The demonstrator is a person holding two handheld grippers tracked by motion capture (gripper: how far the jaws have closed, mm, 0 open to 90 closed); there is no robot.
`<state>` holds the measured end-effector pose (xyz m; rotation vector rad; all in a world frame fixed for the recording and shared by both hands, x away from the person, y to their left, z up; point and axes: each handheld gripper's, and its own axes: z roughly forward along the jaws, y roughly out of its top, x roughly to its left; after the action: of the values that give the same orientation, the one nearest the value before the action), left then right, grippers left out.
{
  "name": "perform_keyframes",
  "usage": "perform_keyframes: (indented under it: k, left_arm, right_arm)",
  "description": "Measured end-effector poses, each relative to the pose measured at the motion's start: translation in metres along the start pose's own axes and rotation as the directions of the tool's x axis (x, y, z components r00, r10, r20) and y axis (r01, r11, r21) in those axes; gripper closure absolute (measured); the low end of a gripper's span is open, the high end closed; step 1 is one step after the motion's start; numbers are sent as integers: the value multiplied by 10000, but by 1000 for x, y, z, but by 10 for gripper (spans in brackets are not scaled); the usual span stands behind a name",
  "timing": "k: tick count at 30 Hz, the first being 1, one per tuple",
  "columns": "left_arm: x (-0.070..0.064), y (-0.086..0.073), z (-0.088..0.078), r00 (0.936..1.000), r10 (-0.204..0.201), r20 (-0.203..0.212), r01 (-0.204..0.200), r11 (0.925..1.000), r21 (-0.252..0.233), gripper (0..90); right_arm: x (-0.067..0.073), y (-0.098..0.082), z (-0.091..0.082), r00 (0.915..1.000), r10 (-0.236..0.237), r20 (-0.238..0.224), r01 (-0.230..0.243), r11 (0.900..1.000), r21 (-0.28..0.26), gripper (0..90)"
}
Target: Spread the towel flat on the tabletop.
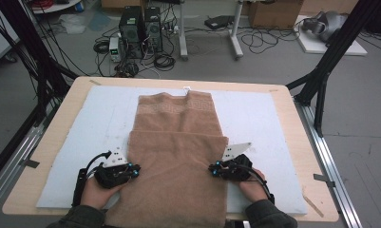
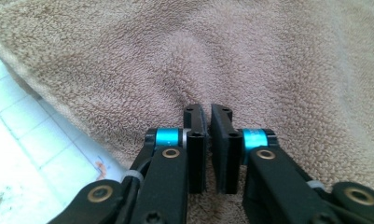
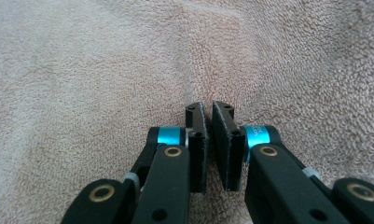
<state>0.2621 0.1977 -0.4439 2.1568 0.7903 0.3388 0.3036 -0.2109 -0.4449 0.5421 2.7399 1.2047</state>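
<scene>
A tan terry towel (image 1: 178,142) lies lengthwise on the white mat (image 1: 264,114), its near part folded over the far part, its front end hanging past the table edge. My left gripper (image 1: 135,171) sits at the fold's left edge and my right gripper (image 1: 212,168) at its right edge, both pointing inward. In the left gripper view the jaws (image 2: 208,109) stand almost together, and the towel (image 2: 250,60) puckers toward their tips. The right gripper view shows the same: my gripper (image 3: 207,106) is shut, with creases in the towel (image 3: 105,70) running into the tips.
The wooden table (image 1: 60,118) carries the mat, with bare mat on both sides of the towel. Black frame posts (image 1: 330,52) stand at the table's far corners. Computers (image 1: 140,28) and cables sit on the floor beyond.
</scene>
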Motion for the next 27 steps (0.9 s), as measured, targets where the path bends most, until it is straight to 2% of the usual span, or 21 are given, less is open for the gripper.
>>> perform_keyframes:
  k: [4, 5, 7, 8, 9, 11, 12, 13, 15, 17, 19, 21, 22, 24, 25, 27]
  left_arm:
    - [-14, -11, -16, 9998, 189, 81, -188, 9998, -117, 857]
    - [-19, -14, -23, 9996, 228, 172, -225, 9997, -132, 857]
    - [-31, -20, -37, 9987, 387, 339, -379, 9990, -239, 855]
    - [-37, -22, -45, 9981, 468, 398, -455, 9984, -333, 851]
    - [-41, -23, -51, 9978, 545, 387, -530, 9979, -385, 838]
    - [-43, -21, -57, 9975, 623, 342, -608, 9972, -436, 783]
    - [-42, -19, -58, 9976, 649, 233, -638, 9969, -460, 756]
    - [-39, -15, -55, 9976, 692, 35, -690, 9967, -417, 718]
    - [-30, -9, -46, 9980, 635, -19, -635, 9972, -385, 663]
    - [-21, -5, -33, 9991, 400, -162, -405, 9987, -318, 610]
    - [-13, -6, -19, 9999, 130, -49, -131, 9997, -185, 598]
    - [-10, -9, -7, 9999, 27, 113, -27, 10000, 46, 643]
    - [-11, -10, -8, 10000, 42, 62, -41, 9999, -166, 677]
    - [-14, -12, -10, 9997, 6, 246, -1, 9998, -213, 834]
    - [-17, -13, -11, 9997, 169, 147, -166, 9997, -203, 848]
    - [-21, -17, -17, 9996, 151, 227, -147, 9997, -176, 858]
  right_arm:
    - [11, -2, -4, 9992, -101, -396, 101, 9999, -2, 854]
    - [16, -3, -6, 9987, -217, -458, 217, 9998, -3, 854]
    - [30, -5, -11, 9959, -262, -861, 259, 9997, -42, 854]
    - [38, -5, -14, 9932, -469, -1065, 466, 9989, -52, 848]
    - [46, -4, -18, 9916, -658, -1117, 639, 9978, -203, 831]
    - [53, -1, -29, 9923, -697, -1021, 626, 9955, -709, 772]
    - [52, 1, -34, 9947, -708, -747, 640, 9938, -905, 744]
    - [49, 3, -37, 9970, -633, -447, 593, 9946, -850, 729]
    - [37, 6, -37, 9988, -485, 39, 487, 9967, -650, 657]
    - [26, 5, -30, 9997, -235, 82, 238, 9987, -445, 628]
    - [18, 3, -20, 9999, -49, 125, 52, 9997, -256, 616]
    - [14, 0, -10, 10000, 18, 31, -18, 10000, 31, 639]
    - [13, -2, -4, 10000, 13, -20, -13, 9997, 264, 663]
    - [12, -8, -4, 9996, 234, -127, -237, 9995, -210, 776]
    - [13, -9, -5, 9996, 149, -228, -153, 9997, -206, 838]
    - [16, -8, -6, 9997, -55, -239, 52, 9999, -110, 853]
